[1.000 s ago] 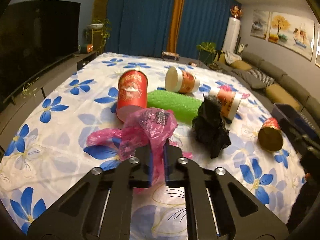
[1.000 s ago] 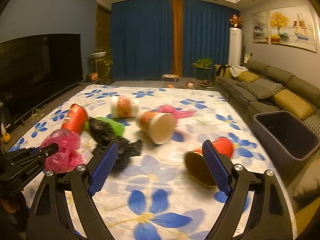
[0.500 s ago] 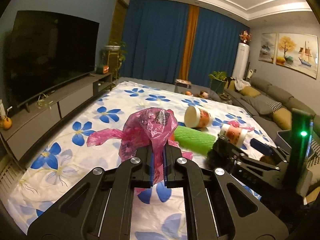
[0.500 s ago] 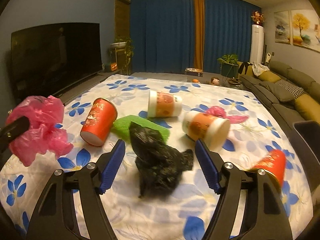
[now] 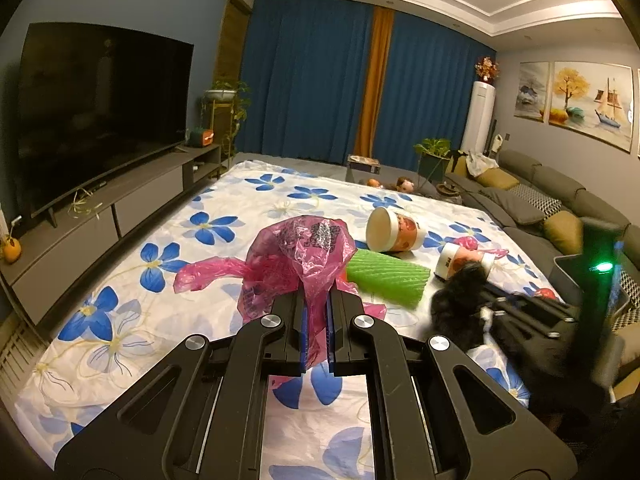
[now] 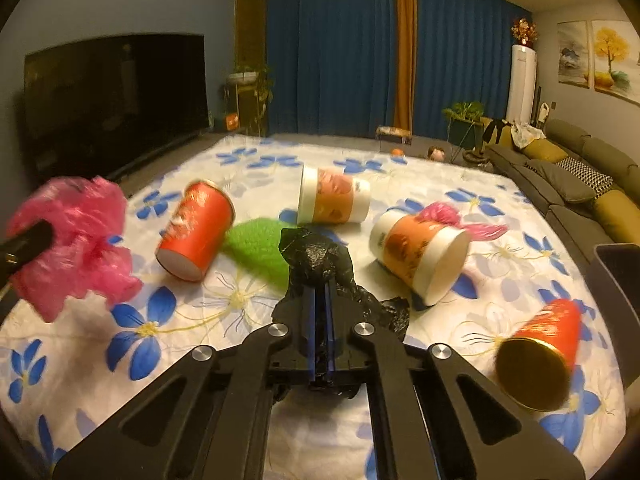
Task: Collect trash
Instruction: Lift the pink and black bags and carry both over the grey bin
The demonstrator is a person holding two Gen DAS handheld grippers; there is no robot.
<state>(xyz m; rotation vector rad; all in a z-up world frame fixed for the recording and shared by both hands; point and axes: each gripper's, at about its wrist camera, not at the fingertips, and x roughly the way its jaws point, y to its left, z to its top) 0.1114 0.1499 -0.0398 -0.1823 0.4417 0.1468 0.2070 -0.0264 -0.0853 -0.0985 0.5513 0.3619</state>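
A: Left gripper (image 5: 316, 320) first: its jaws were clamped on the pink plastic bag (image 5: 304, 256), a thin, crinkled, see-through film with dark print too small to read, held up above the flowered sheet (image 5: 224, 216).

B: And the right gripper (image 6: 319, 320)?

A: Jaws pinched together on the black plastic bag (image 6: 320, 256), glossy and crumpled, bunched at the tips and trailing onto the sheet on the right.

B: What lay around it?

A: Just behind the black bag, a green ribbed foam piece (image 6: 260, 244), soft-looking and curved. Left of that, a red paper cup (image 6: 196, 232) on its side, white rim toward the camera, with pale markings I couldn't read. Beyond, a white-and-orange paper cup (image 6: 334, 200) on its side; to the right another orange-and-white cup (image 6: 424, 248), mouth facing us, with a second pink bag (image 6: 460, 220) touching it behind.

B: Near right?

A: A tipped red cup with a gold interior (image 6: 540, 360), blurred. At the right edge, the rim of a dark bin (image 6: 616, 272), beside the sheet.
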